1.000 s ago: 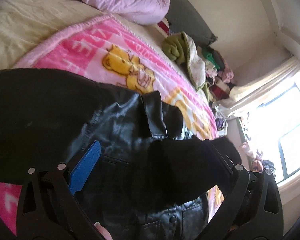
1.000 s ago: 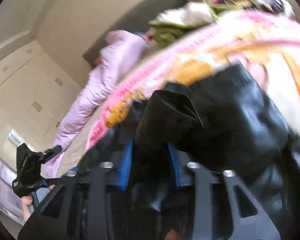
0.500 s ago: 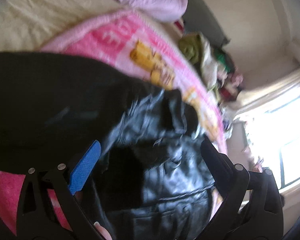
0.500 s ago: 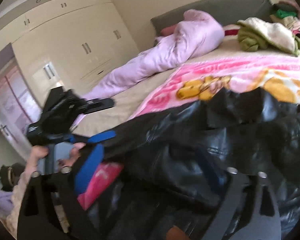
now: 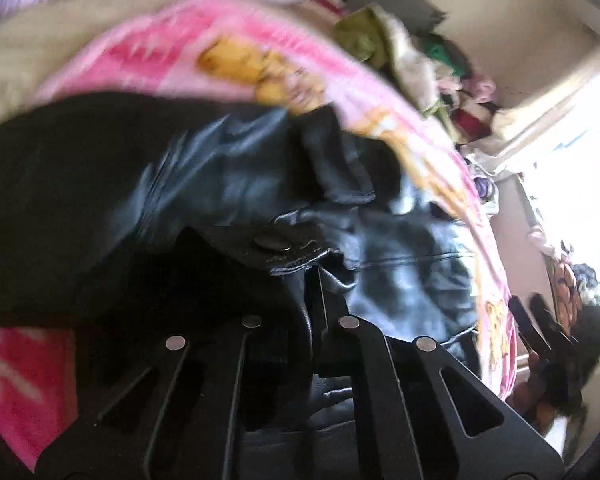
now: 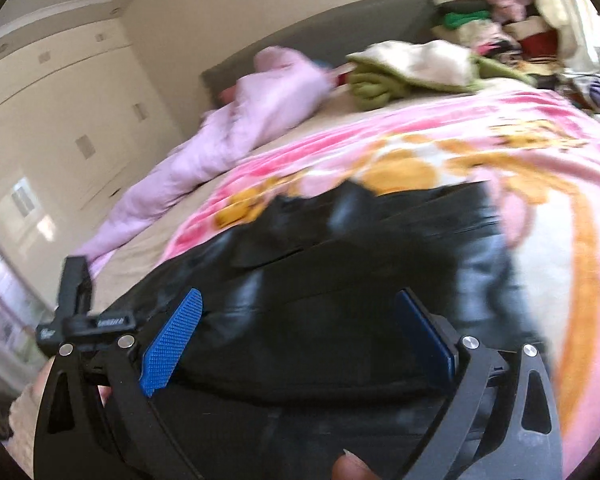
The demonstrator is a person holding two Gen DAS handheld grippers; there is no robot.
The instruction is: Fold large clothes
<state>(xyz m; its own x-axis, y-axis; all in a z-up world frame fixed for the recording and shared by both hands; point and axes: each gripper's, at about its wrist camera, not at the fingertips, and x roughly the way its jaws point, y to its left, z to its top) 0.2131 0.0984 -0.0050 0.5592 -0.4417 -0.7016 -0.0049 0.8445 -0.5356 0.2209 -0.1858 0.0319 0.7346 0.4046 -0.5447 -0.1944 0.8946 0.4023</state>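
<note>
Clamping left gripper [image 5: 314,280] onto black leather jacket [image 5: 228,184] edge just below snap button [image 5: 272,244], fingers now closed on the leather where wide apart a second back. Meaning, by judgement: fresh grab point taken for next fold or pull.

Standing wide open on right gripper [image 6: 300,332], blue fingers [image 6: 172,340] spread over jacket, not pinching it; a second back squeezing a bunched fold, so that fold released. Judging one fold step laid down, hands swapping roles, left holding and right free to reposition.

Lying bunched on pink cartoon blanket [image 6: 420,148] over bed [image 6: 148,248], jacket still lumpy, collar flap [image 5: 332,160] sticking up, far from a neat flat fold. Blurring in both views, so exact seams hard telling.

Showing left gripper at left edge of right view, held by a hand [image 6: 40,380].

Checking containers: none visible, no basket, bin or drawer in use; only loose heaps, green and cream clothes pile [image 6: 412,68] near grey headboard [image 6: 320,28], lilac duvet [image 6: 236,120] bundled beside it, more mixed clothes by the window [image 5: 580,128].
</note>
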